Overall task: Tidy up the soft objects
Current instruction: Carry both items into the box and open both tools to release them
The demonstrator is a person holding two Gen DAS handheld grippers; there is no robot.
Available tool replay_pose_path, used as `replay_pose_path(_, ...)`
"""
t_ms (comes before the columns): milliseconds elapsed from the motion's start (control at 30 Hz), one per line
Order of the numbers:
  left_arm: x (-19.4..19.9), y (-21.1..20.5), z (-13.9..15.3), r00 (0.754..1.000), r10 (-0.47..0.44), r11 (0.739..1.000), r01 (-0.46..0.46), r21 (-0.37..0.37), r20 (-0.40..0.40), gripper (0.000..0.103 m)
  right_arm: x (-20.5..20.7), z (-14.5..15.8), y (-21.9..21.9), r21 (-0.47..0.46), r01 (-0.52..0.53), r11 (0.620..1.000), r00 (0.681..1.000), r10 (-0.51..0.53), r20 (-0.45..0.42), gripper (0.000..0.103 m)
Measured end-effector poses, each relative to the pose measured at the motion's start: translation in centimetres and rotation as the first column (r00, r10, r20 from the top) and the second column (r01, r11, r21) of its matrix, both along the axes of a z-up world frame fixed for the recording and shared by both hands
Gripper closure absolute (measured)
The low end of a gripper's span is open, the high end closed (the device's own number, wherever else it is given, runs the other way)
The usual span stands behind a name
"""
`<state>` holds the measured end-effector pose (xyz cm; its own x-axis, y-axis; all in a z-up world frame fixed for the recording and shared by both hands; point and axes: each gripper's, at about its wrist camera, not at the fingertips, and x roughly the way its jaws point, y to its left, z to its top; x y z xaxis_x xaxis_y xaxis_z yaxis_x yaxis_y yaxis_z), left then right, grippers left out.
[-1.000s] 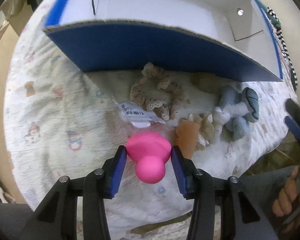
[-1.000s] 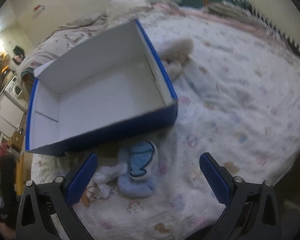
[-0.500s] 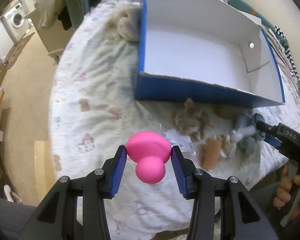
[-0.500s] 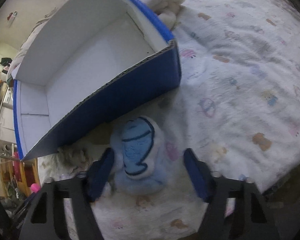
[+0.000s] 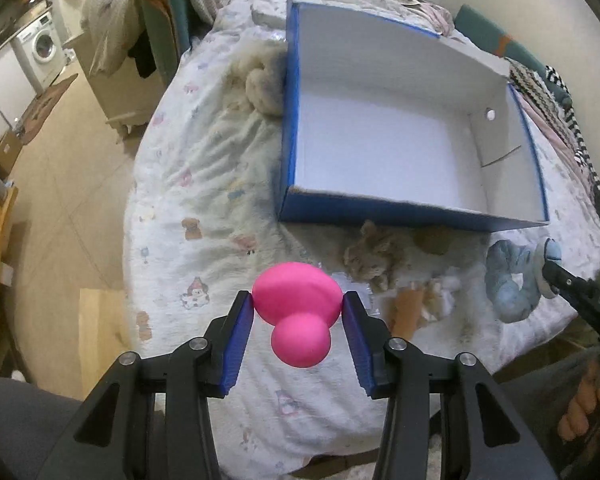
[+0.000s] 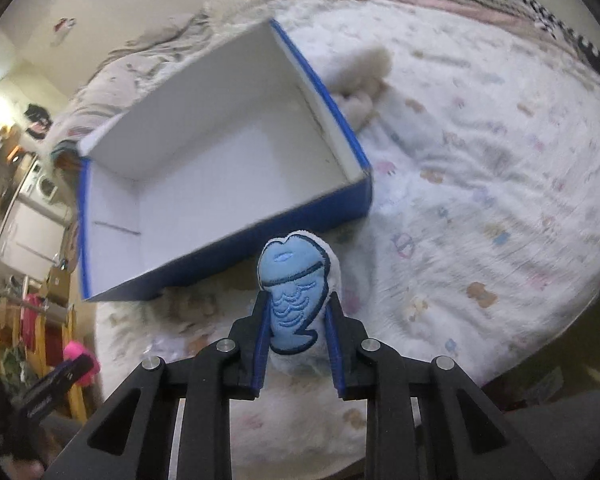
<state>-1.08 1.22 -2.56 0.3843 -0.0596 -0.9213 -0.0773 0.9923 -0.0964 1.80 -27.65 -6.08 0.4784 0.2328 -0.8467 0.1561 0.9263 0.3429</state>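
Note:
My left gripper [image 5: 299, 307] is shut on a pink mushroom-shaped soft toy [image 5: 298, 312] and holds it above the bed, short of the box. My right gripper [image 6: 296, 308] is shut on a blue fish plush [image 6: 294, 292], lifted in front of the box's blue front wall. The open blue box with a white inside [image 5: 412, 208] [image 6: 228, 236] lies on the bed and holds nothing. A beige lace scrunchie [image 5: 370, 258], a blue scrunchie [image 5: 508, 284] and a small tan plush [image 5: 410, 310] lie in front of the box.
A beige furry plush [image 5: 262, 84] lies against the box's left side; it also shows in the right wrist view [image 6: 360, 80]. The printed white blanket [image 5: 204, 216] covers the bed. The bed edge drops to the floor [image 5: 60, 216] at left. Striped bedding [image 5: 580, 132] lies at right.
My right gripper closed on the blue fish plush and lifted it off the bed. My left gripper rose higher with the pink toy, so the box's inside now shows.

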Motion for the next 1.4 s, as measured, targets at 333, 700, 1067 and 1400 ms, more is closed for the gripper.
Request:
replay_pose_path(333, 2.1, -0.9, 5.7, 0.996, -0.047, 0.999, 0.045, 0.022, 0.077, 0.061, -0.8, 6.1, 0.7, 0.045, -0.117, 0.992, 0.985, 0.111, 0.130, 0.076)
replay_pose_path(700, 6.0, -1.8, 4.2, 0.999, -0.037, 0.999, 0.037, 0.015, 0.023, 0.061, 3.4, 7.8, 1.4, 0.072, -0.168, 0.983, 0.973, 0.153, 0.175, 0.076)
replay_pose_path(1067, 11.5, -4.8, 2.0, 0.997, -0.079, 0.996, 0.079, 0.033, -0.008, 0.061, 9.6, 5.3, 3.0, 0.065, -0.181, 0.981, 0.975, 0.170, 0.143, 0.076)
replay_pose_path(1400, 15.4, -6.2, -1.6, 0.994, -0.097, 0.992, 0.101, 0.074, -0.057, 0.061, 12.9, 1.7, 4.1, 0.042, -0.193, 0.980, 0.980, 0.191, 0.065, 0.076)
